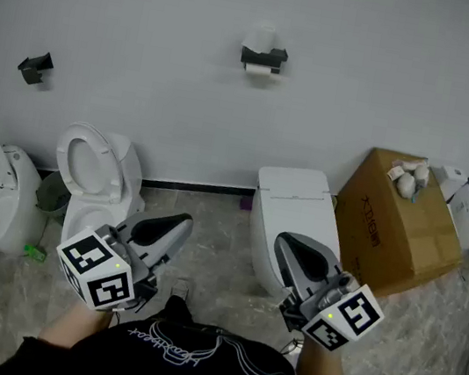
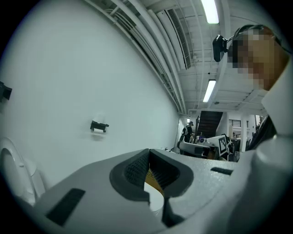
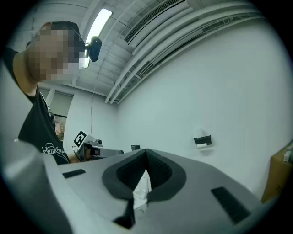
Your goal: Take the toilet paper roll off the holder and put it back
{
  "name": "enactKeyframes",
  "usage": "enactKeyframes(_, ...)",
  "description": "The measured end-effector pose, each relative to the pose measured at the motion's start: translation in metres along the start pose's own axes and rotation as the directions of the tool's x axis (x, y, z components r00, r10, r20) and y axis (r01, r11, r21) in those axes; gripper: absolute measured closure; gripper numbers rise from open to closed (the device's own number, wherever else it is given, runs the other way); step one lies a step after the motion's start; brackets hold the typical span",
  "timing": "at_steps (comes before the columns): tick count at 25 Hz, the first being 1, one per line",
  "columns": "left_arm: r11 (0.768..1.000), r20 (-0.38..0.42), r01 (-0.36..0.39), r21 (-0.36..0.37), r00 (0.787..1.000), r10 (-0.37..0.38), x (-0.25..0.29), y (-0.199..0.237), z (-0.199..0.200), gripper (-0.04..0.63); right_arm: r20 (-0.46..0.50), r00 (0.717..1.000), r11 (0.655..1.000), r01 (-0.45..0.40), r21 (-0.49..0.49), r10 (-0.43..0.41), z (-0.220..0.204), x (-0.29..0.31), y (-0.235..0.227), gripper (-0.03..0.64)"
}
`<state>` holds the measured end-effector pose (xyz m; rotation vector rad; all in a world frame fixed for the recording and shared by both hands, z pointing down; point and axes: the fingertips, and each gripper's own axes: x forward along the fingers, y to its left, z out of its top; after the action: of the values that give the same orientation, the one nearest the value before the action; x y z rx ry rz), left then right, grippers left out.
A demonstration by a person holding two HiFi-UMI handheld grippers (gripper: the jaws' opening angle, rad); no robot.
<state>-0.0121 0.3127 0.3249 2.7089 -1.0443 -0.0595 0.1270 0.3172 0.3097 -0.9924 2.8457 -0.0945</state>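
Note:
A black toilet paper holder hangs on the white wall with a white roll on it and a short sheet hanging below. It also shows small in the left gripper view as the holder and in the right gripper view as the holder. My left gripper and right gripper are held low near the person's body, far from the wall, both pointing toward it. Both are shut with nothing between the jaws.
A toilet with raised lid stands at left, another toilet with its lid down at centre. A cardboard box sits at right, a white device beside it. A second black bracket is on the wall at left.

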Motion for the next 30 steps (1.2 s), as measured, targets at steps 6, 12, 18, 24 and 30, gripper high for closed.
enactKeyframes(6,1.0,0.004,-0.005,0.018,1.0,0.005,-0.013,-0.009,0.001,0.589,-0.019,1.0,0.999,0.002,-0.032,-0.003,0.007,-0.001,0.008,0.612)
enactKeyframes(12,1.0,0.038,0.018,0.025,0.999,-0.019,-0.015,-0.014,0.01,0.589,-0.009,1.0,0.998,0.029,-0.049,-0.029,0.017,-0.005,0.009,0.587)
enactKeyframes(18,0.999,0.061,0.047,0.016,0.997,-0.048,-0.003,-0.017,0.016,0.589,-0.015,0.997,0.995,0.076,-0.072,-0.077,0.024,-0.012,-0.004,0.359)
enactKeyframes(24,0.998,0.062,0.062,0.022,0.996,-0.063,0.006,-0.017,0.017,0.589,-0.01,0.992,0.989,0.121,-0.088,-0.122,0.028,-0.014,-0.022,0.269)
enactKeyframes(30,0.999,0.063,0.041,0.022,0.997,-0.042,0.014,0.002,0.019,0.589,-0.011,0.994,0.99,0.109,-0.093,-0.111,0.025,0.004,-0.037,0.249)
